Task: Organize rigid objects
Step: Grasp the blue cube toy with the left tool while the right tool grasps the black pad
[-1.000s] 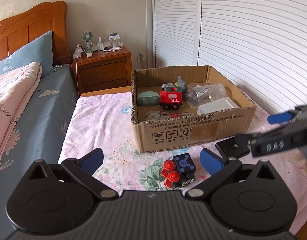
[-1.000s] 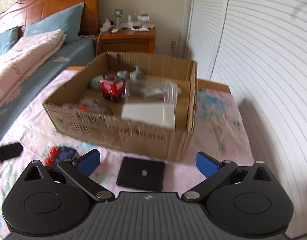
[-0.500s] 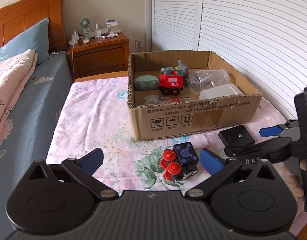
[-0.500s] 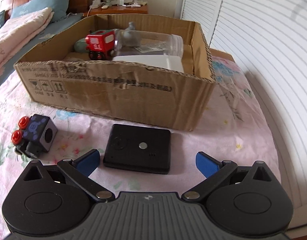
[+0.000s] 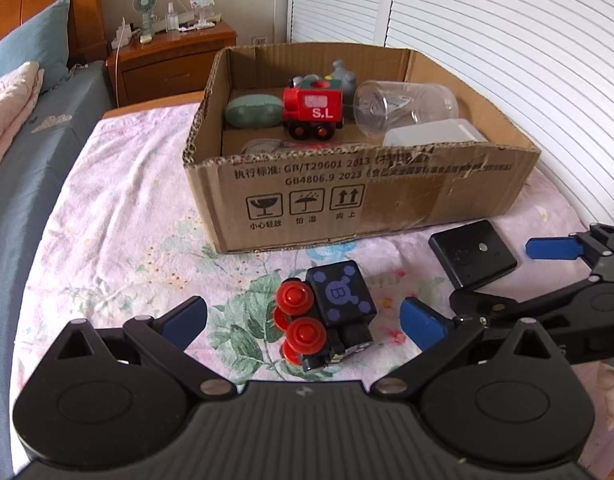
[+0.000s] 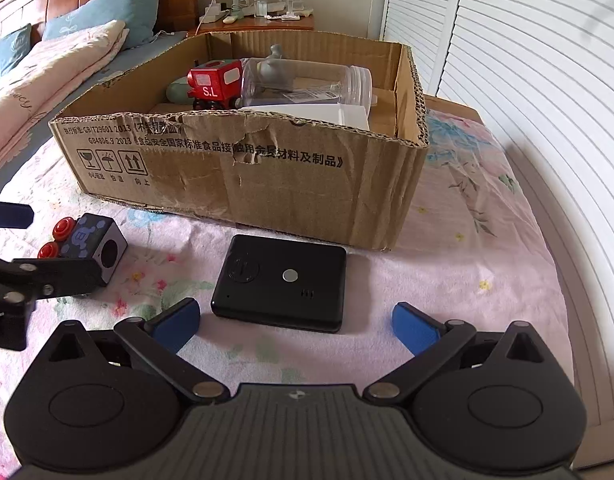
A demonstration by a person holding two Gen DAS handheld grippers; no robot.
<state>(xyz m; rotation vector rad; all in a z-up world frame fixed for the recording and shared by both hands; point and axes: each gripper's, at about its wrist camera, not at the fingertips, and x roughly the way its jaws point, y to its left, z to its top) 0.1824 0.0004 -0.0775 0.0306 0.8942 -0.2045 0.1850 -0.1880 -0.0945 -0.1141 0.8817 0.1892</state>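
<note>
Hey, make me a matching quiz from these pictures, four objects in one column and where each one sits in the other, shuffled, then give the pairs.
Things
1. red toy train
2. black flat device
3. black toy with red wheels
4. small fan

Places
A. on the wooden nightstand
B. on the bedspread, between the open right gripper fingers
C. inside the cardboard box
D. on the bedspread, between the open left gripper fingers

Pairs: 1-C, 2-B, 3-D, 4-A
</note>
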